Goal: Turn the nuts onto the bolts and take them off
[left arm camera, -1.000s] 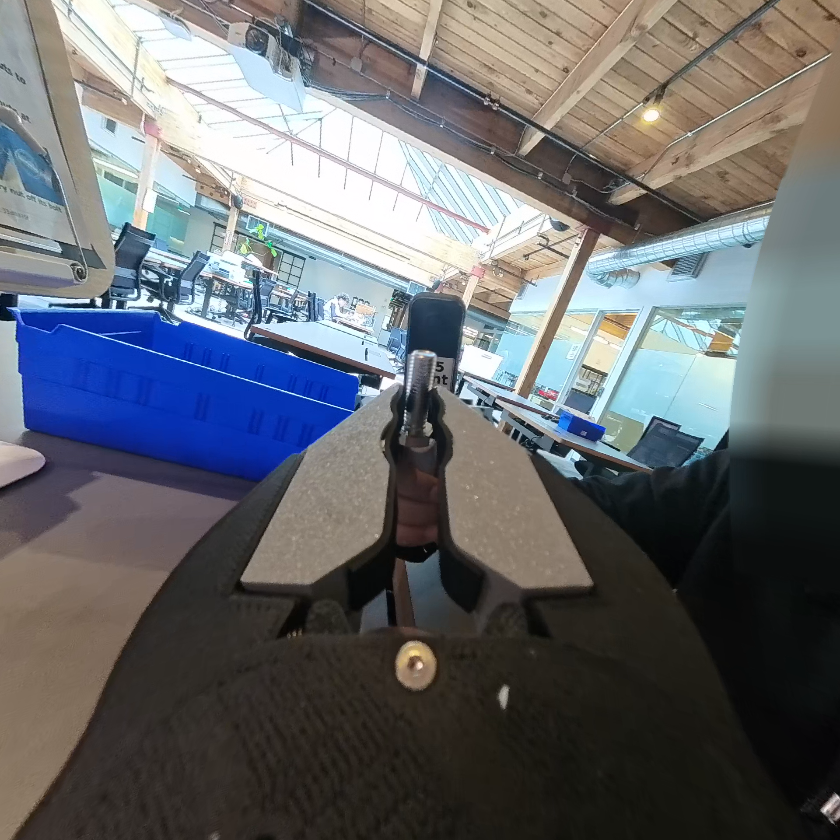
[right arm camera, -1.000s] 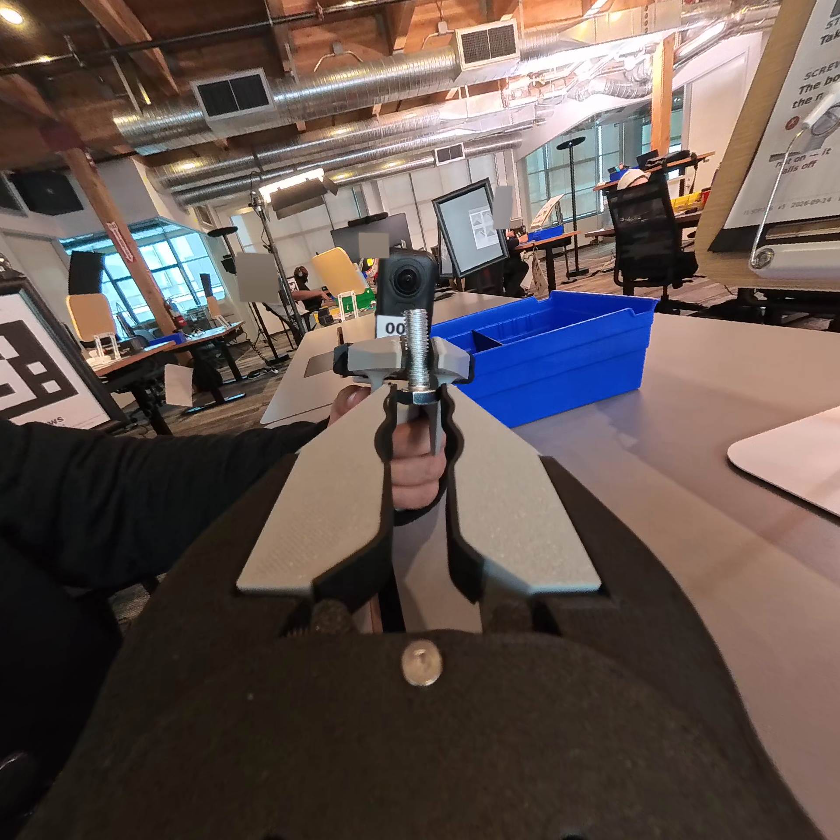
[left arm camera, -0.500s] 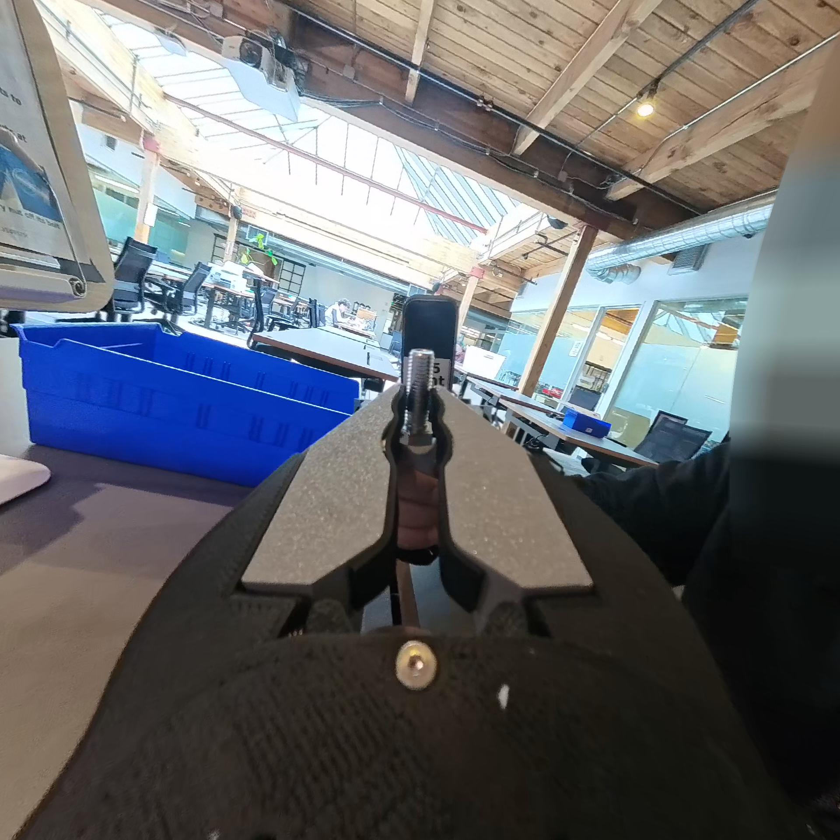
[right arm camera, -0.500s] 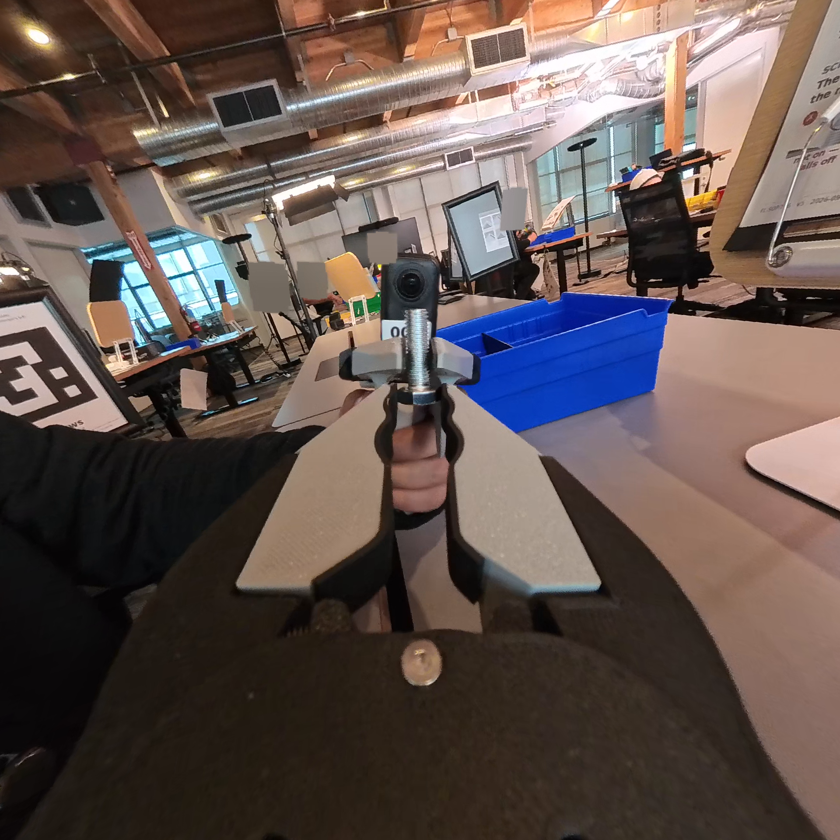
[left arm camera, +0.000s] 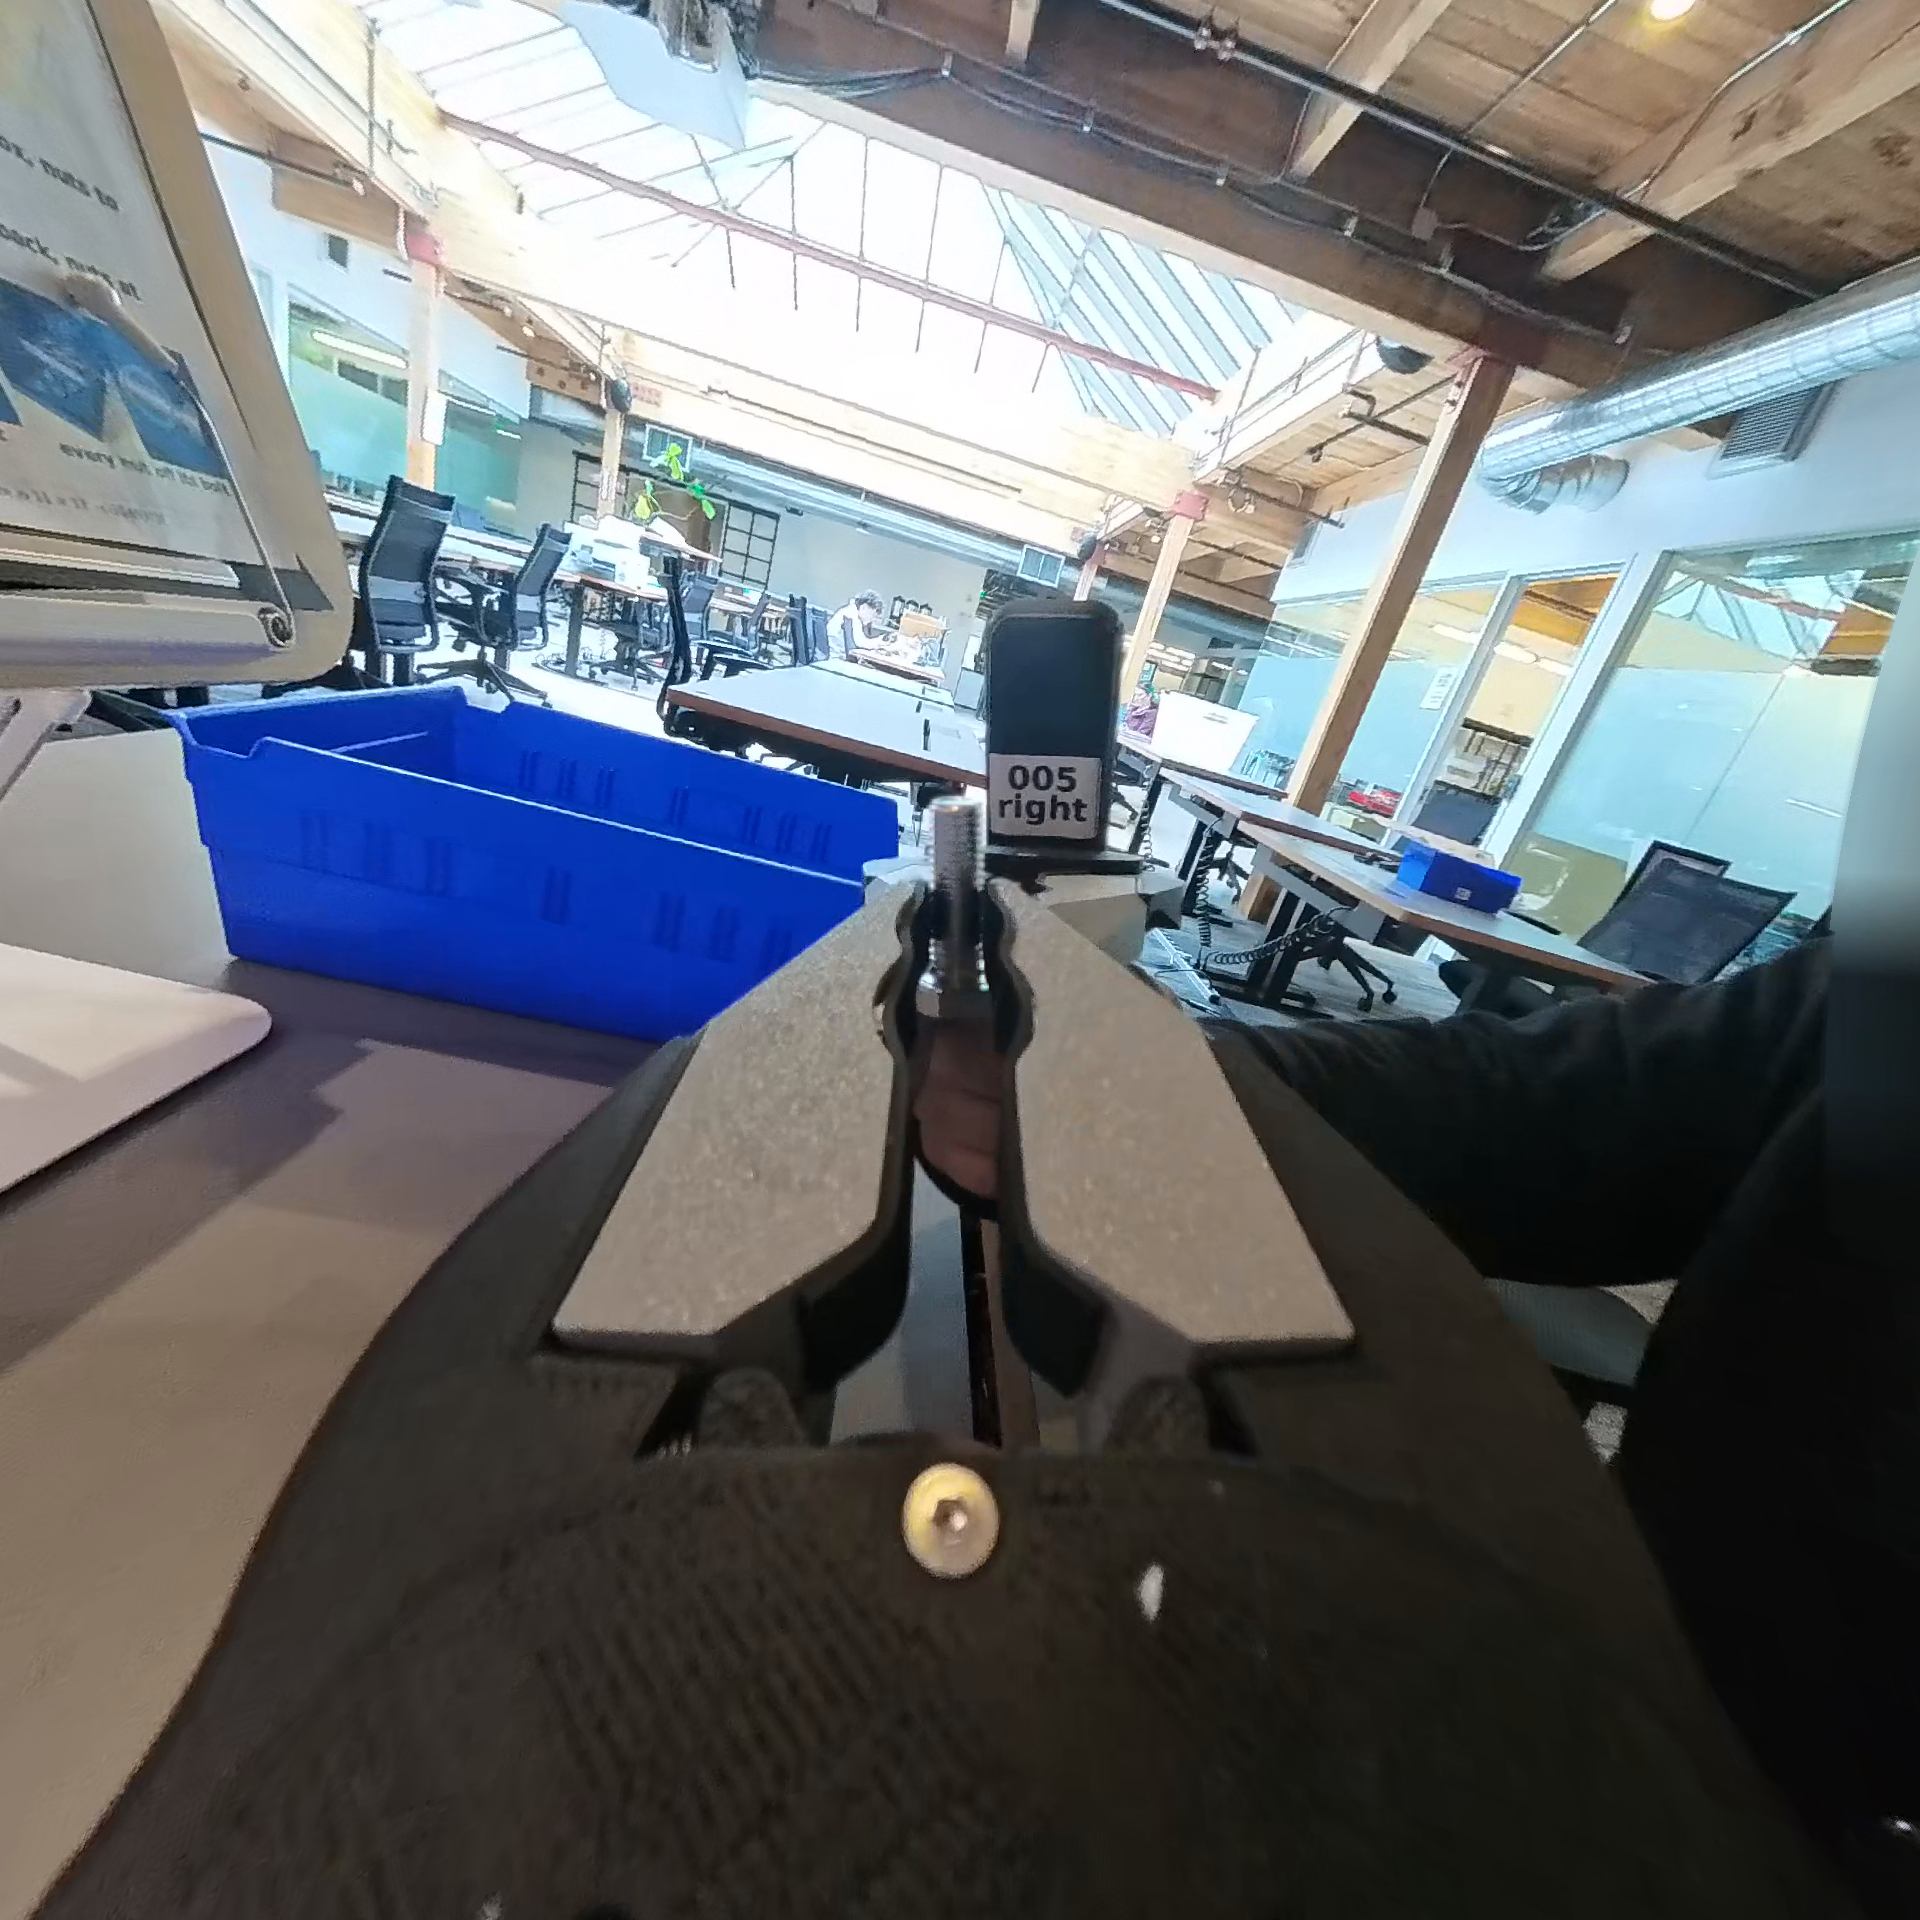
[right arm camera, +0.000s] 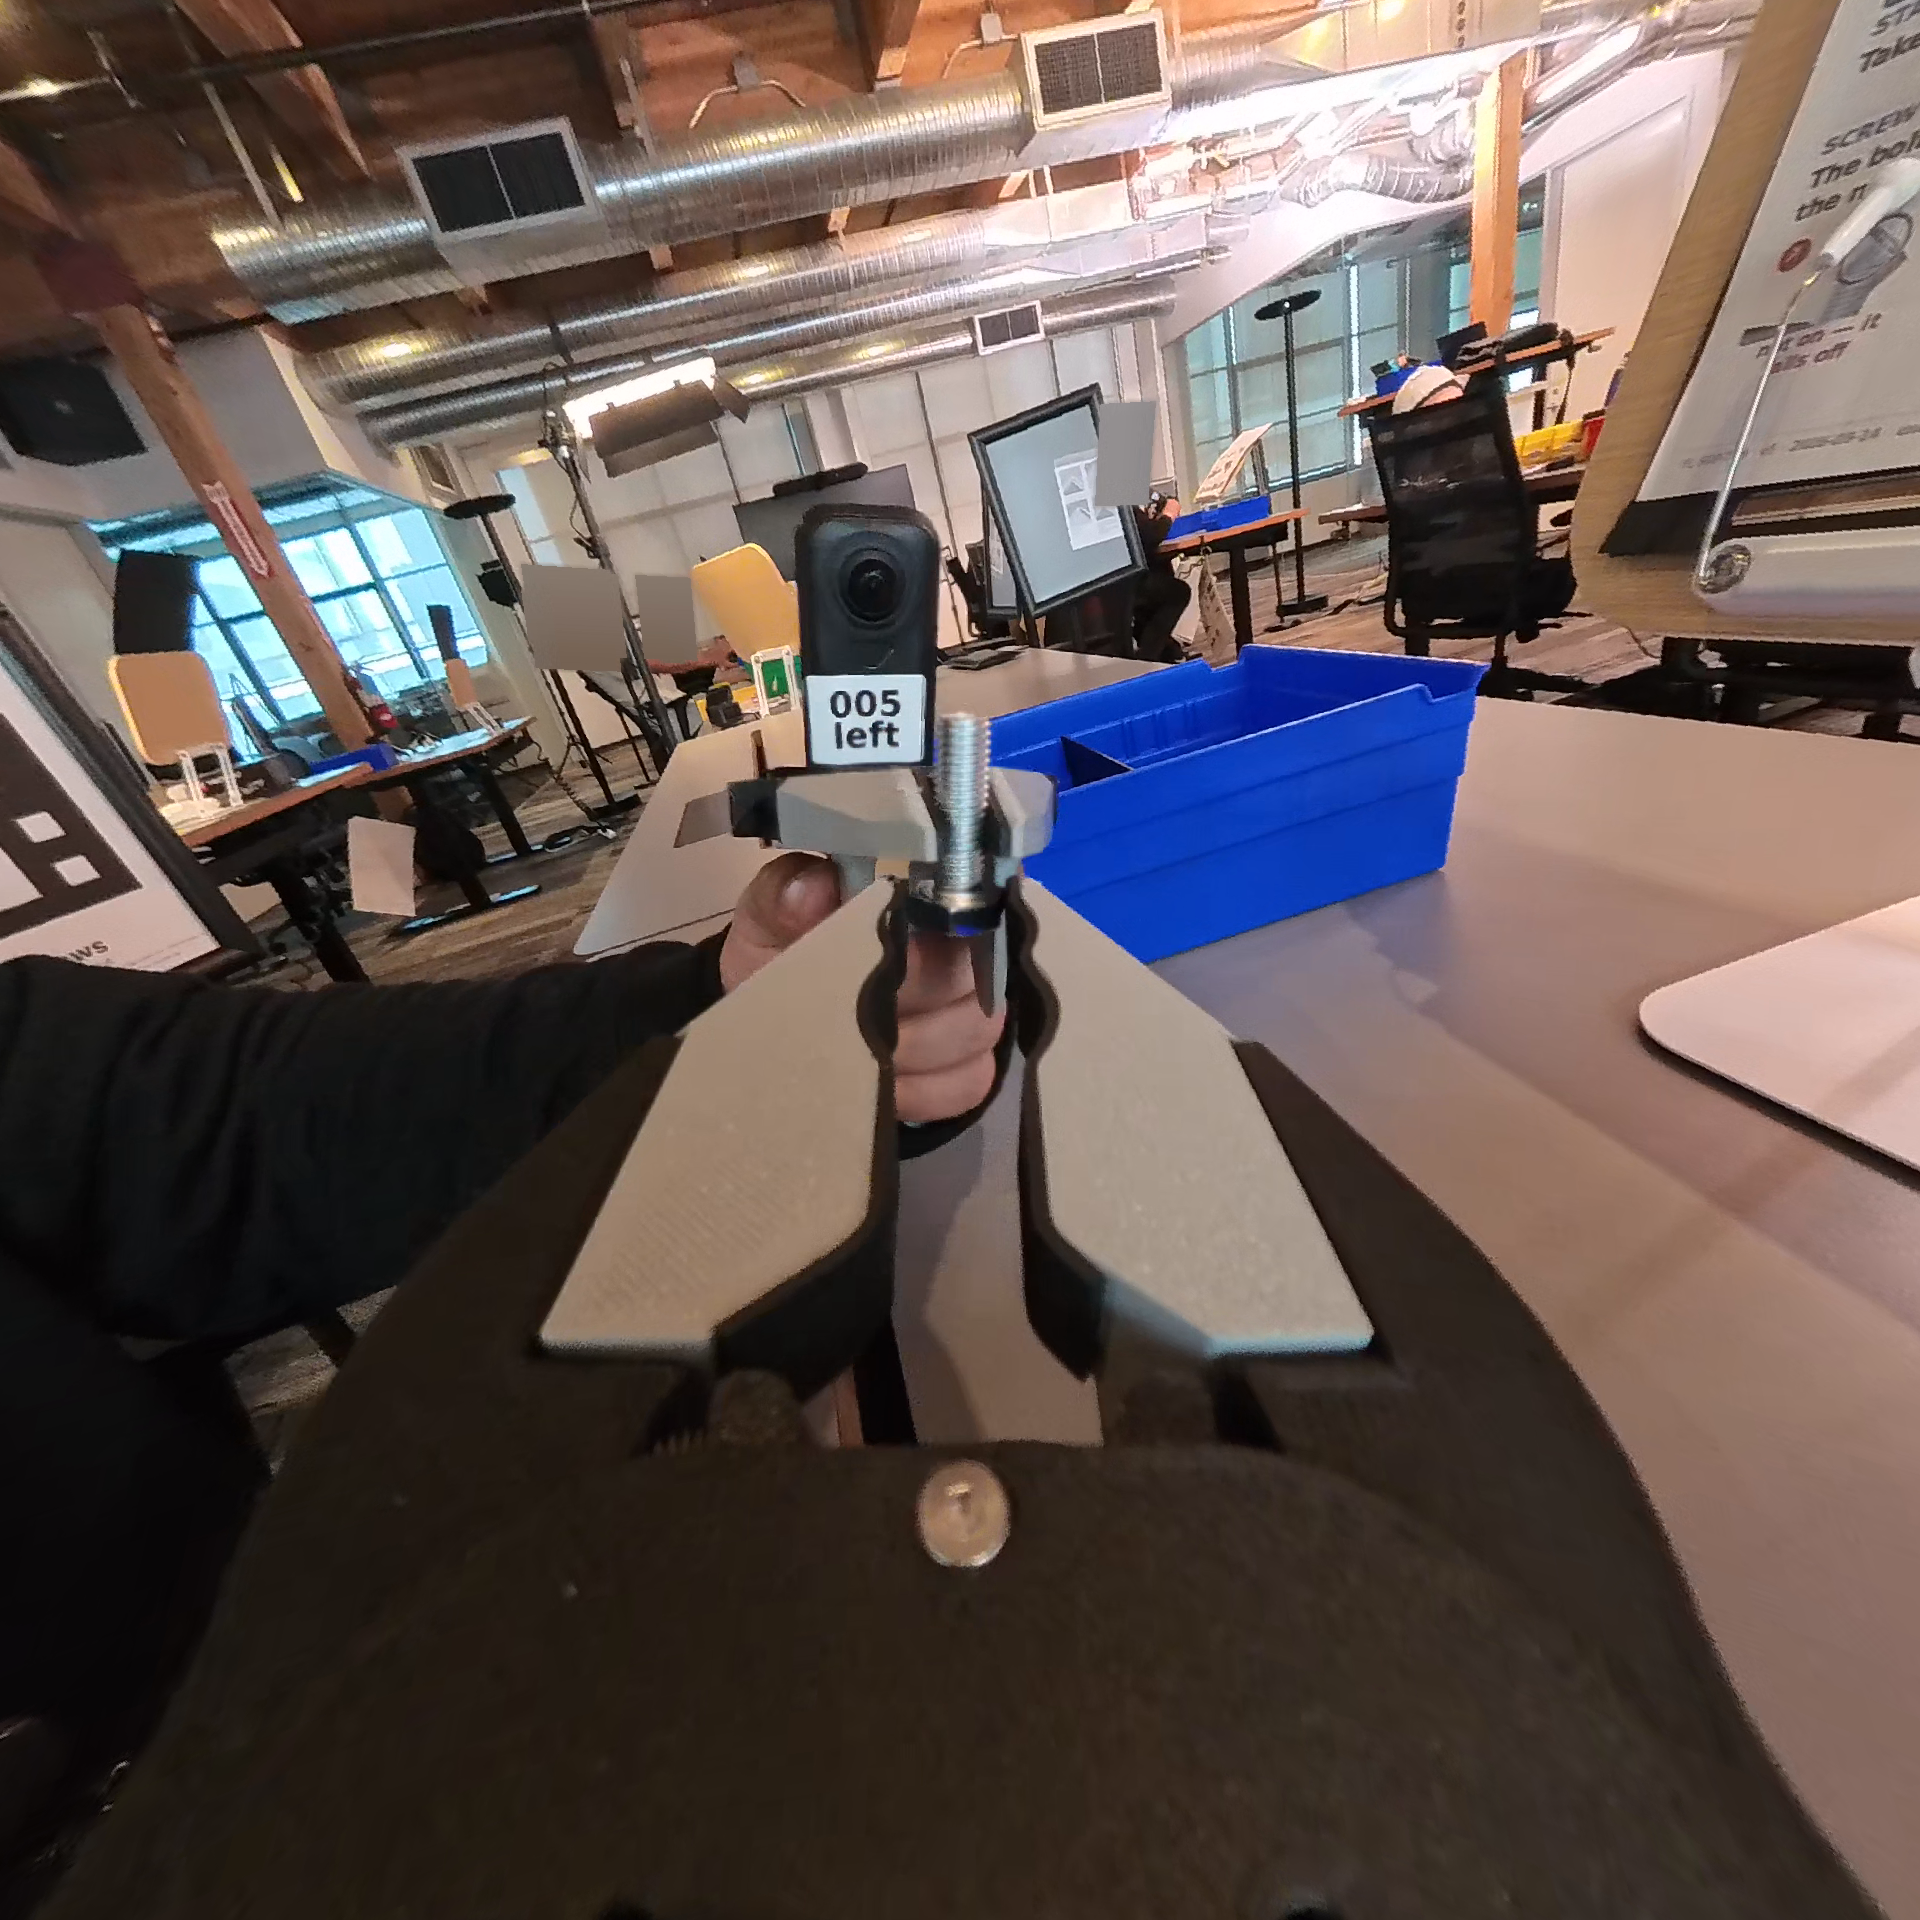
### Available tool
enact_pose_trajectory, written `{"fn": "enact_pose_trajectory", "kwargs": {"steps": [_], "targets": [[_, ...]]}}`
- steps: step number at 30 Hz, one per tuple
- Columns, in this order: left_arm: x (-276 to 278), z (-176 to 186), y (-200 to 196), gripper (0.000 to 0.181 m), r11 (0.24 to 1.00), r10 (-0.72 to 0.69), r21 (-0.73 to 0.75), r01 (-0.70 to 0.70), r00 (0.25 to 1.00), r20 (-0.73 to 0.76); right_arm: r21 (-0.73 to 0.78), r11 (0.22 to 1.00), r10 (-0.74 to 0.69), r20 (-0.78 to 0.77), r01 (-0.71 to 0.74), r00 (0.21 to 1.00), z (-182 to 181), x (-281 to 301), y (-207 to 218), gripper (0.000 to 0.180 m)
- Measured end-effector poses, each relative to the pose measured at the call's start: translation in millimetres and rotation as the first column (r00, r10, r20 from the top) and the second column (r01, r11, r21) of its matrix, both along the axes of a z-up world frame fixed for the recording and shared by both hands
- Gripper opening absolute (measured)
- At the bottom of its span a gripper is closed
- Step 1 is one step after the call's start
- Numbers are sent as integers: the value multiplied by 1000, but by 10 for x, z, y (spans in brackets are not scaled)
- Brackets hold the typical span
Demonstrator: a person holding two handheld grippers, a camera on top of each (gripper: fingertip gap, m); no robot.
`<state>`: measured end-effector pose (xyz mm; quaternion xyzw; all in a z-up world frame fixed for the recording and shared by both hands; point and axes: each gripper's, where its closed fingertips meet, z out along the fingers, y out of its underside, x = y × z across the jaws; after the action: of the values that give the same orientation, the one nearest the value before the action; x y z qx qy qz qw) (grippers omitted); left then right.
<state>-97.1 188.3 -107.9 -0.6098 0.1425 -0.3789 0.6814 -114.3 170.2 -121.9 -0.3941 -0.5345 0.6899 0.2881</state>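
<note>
Left tool (left arm camera: 956,971) clamping bolt (left arm camera: 951,873), nut (left arm camera: 954,992) at tips

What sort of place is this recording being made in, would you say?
Most likely an open-plan office or studio in a converted industrial loft: exposed timber ceiling beams, bare metal air ducts, rows of desks with office chairs, and a studio light on a stand.

Flat grey table (right arm camera: 1558,997): blue plastic divided bin (right arm camera: 1247,821) sitting on it; nearby white rounded slab (right arm camera: 1808,1029), possibly a stand base.
</note>
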Motion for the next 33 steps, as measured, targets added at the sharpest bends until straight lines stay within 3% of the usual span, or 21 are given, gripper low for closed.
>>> {"fn": "enact_pose_trajectory", "kwargs": {"steps": [21, 33], "targets": [[14, 20, 16, 7, 1000, -15, -1, 15, 998, 58, -14, 1000, 14, 4, -14, 1000, -9, -12, -14, 16], [14, -7, -2, 8, 999, -45, -15, 46, 996, 79, 74, 997, -25, 9, 25, 1000, -40, -16, -21, 15]]}}
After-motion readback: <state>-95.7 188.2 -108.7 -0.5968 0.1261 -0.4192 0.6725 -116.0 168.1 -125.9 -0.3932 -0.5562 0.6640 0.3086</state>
